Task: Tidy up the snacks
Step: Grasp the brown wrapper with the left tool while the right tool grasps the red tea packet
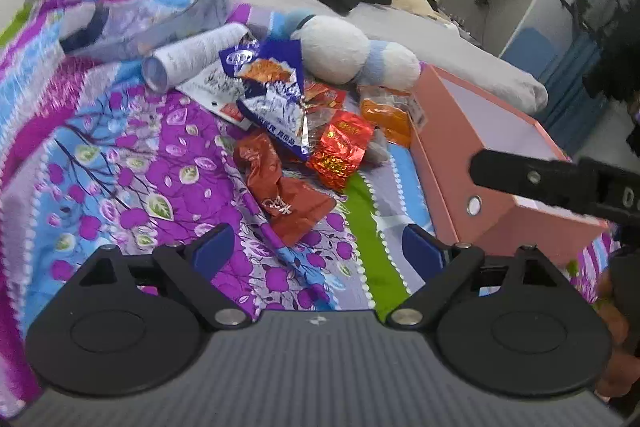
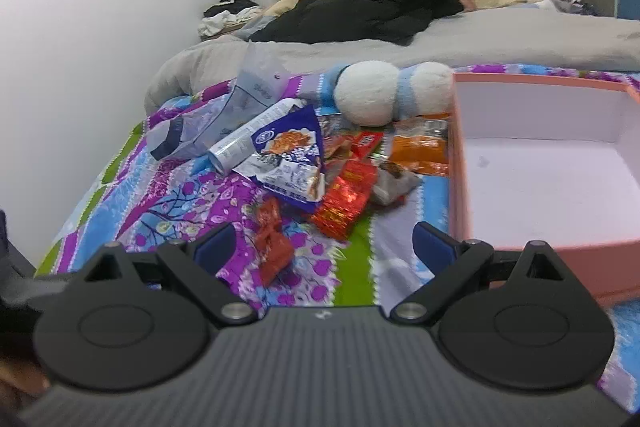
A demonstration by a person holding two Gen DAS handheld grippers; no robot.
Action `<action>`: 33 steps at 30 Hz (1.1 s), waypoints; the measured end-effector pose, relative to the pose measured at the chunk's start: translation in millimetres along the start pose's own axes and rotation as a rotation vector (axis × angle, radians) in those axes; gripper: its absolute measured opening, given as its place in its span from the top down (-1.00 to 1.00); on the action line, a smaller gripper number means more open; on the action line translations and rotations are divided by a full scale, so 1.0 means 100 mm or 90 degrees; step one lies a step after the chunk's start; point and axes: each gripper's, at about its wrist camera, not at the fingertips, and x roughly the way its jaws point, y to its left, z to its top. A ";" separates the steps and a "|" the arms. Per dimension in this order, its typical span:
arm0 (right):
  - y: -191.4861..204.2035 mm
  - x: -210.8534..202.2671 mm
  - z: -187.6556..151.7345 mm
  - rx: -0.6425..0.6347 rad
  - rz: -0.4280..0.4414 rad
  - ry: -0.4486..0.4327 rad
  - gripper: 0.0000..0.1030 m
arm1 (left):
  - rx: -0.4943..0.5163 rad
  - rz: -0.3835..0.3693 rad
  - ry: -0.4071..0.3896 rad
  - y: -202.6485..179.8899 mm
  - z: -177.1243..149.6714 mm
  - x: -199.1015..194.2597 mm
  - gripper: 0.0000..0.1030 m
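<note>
From my left wrist camera, my left tongs (image 1: 318, 247) are spread wide, gripping nothing, above the purple floral bedsheet (image 1: 132, 163). The crinkled dark-red snack packet (image 1: 280, 195) lies just beyond them, with the shiny red foil packet (image 1: 342, 149) farther right, near the open pink cardboard box (image 1: 448, 147).

From my right wrist camera, my right tongs (image 2: 324, 247) are likewise spread and empty; the blue-and-white snack bag (image 2: 290, 157) tops the heap left of the box (image 2: 560, 251).
</note>
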 end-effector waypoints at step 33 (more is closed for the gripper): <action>-0.07 2.17 0.08 0.045 -0.078 0.178 -0.39 | 0.092 -0.032 0.028 0.32 -0.09 1.05 0.19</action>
